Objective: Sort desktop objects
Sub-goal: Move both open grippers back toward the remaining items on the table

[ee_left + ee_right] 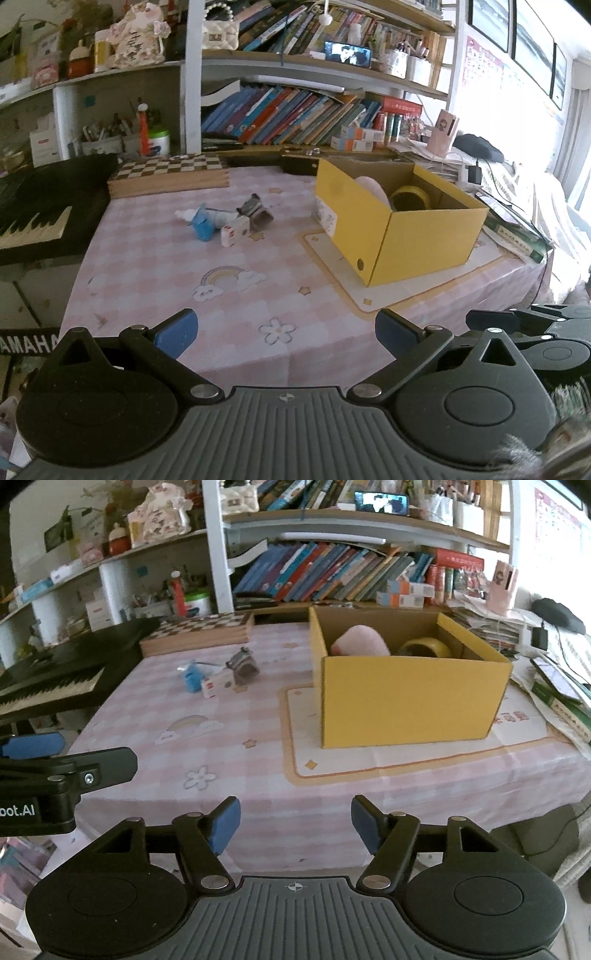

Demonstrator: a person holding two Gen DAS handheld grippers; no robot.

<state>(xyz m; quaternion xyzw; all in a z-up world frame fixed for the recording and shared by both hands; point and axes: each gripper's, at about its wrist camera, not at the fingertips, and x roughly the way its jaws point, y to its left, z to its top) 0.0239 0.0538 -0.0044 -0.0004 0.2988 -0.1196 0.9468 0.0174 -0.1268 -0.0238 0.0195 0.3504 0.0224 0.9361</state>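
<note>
In the left wrist view the left gripper (286,332) hangs over the near table edge, jaws spread and empty; the small clutter (229,221) lies at eleven o'clock, the yellow box (424,240) at one. In the right wrist view the right gripper (295,825) also gapes empty, with the clutter (221,675) at eleven and the box (406,698), holding a pink item (360,640) and tape roll (428,648), at one.

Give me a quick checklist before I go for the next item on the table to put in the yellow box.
1. Left gripper open and holding nothing: ok.
2. Right gripper open and holding nothing: ok.
3. Yellow box open on top, with room left: ok.
4. Small items reachable: ok, though clustered and touching.
5. Which item separates cleanly: cannot tell.
</note>
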